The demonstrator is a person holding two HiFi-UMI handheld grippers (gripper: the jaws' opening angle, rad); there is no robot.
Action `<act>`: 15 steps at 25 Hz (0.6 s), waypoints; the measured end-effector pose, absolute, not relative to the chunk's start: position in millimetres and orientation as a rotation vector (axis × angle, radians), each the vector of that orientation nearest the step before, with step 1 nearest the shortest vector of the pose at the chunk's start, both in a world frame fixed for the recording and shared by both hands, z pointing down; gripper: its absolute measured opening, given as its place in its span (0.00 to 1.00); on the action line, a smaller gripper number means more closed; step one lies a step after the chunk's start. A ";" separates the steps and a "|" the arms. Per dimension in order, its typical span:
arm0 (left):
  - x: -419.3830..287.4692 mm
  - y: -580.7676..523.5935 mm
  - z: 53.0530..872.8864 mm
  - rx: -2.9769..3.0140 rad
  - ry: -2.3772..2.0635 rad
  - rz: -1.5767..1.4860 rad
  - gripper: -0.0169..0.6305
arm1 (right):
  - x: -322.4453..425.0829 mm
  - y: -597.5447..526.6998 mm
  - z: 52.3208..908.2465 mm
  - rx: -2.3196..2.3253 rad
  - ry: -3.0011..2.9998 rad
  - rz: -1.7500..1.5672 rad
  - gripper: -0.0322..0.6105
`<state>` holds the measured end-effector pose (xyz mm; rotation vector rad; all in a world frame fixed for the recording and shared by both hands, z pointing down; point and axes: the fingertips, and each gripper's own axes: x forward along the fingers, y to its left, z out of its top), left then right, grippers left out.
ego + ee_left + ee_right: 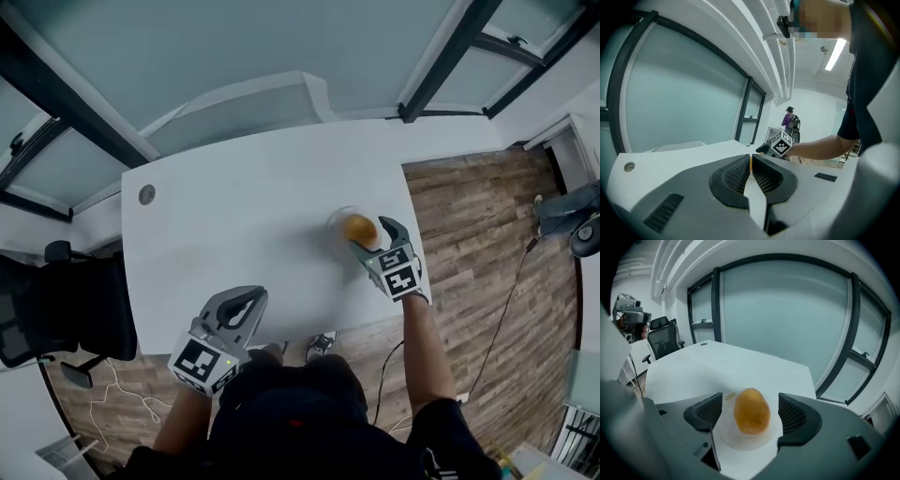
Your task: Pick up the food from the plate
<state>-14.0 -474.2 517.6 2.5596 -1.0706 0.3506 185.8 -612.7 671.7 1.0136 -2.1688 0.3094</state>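
An orange-brown, egg-shaped piece of food lies on a small white plate near the right edge of the white table. My right gripper reaches over the plate and stands open. In the right gripper view the food sits between the two pads, with a gap on each side, on the plate. My left gripper hovers at the table's front edge, well left of the plate. Its jaws are shut with nothing between them.
A round grommet sits in the table's far left corner. A black office chair stands left of the table. Wood floor with a cable lies to the right. A distant person stands in the left gripper view.
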 end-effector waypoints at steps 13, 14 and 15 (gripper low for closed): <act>-19.6 -474.1 535.0 2.492 -1.131 0.364 0.08 | 178.7 -628.0 740.7 0.739 -2.085 0.302 0.63; -20.2 -474.0 534.5 2.489 -1.133 0.356 0.08 | 178.2 -628.3 740.5 0.747 -2.086 0.305 0.63; -19.9 -474.3 533.5 2.488 -1.132 0.350 0.08 | 177.5 -628.4 739.0 0.752 -2.091 0.306 0.63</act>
